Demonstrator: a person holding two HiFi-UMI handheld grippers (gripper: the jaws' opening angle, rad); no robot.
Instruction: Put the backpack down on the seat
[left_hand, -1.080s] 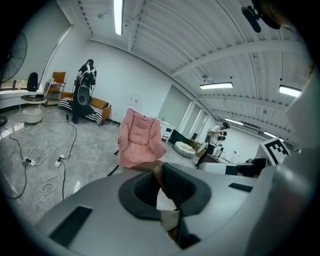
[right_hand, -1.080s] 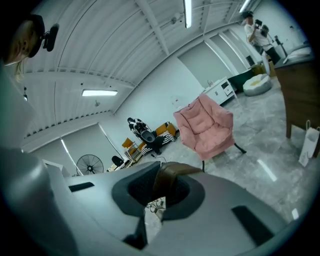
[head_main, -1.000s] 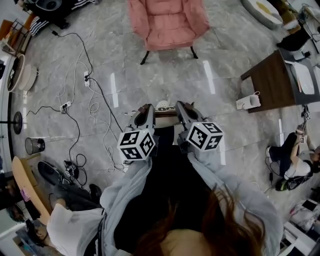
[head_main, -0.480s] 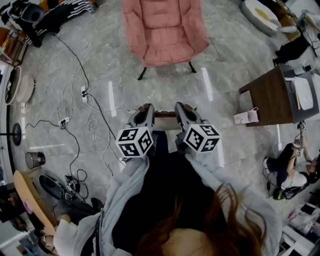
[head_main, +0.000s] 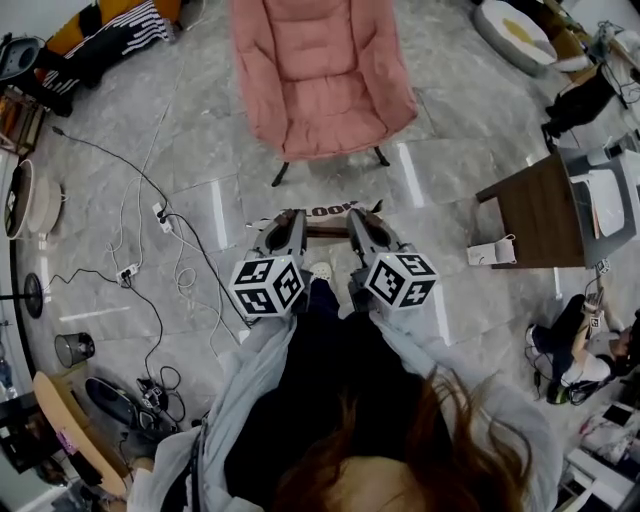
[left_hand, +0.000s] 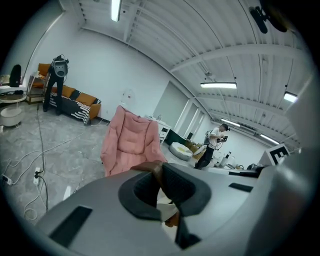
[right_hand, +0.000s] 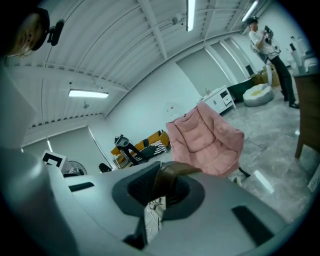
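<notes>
One brown strap (head_main: 328, 231) ran between the two tools. The backpack (head_main: 330, 211) hung from it and showed only as a pale patch with dark lettering just beyond the strap, most of its body hidden. The left hand-held gripper (head_main: 291, 220) had its jaws closed tight on the strap's left end. The right hand-held gripper (head_main: 361, 218) was clamped the same way on the right end. Each gripper view showed the brown band pinched between the dark pads, with pale fabric below it. The backpack was held in the air above the grey floor (head_main: 450, 140), on the near side of the pink seat (head_main: 320, 70) and apart from it.

Further out, a small dark bin (head_main: 74, 348) stood on the floor at the left; what lay inside could not be made out. A white bag (head_main: 490, 252) stood on the floor just beside the left edge of the brown counter (head_main: 540, 200), its contents likewise out of sight. The counter carried papers (head_main: 600, 190) at its right end. Loose cables (head_main: 180, 250) trailed across the floor on the left.

Against a second before, the seat filled more of the head view and lay nearer the grippers. The bin, cables and counter had shifted with it. Both grips on the strap were unchanged.
</notes>
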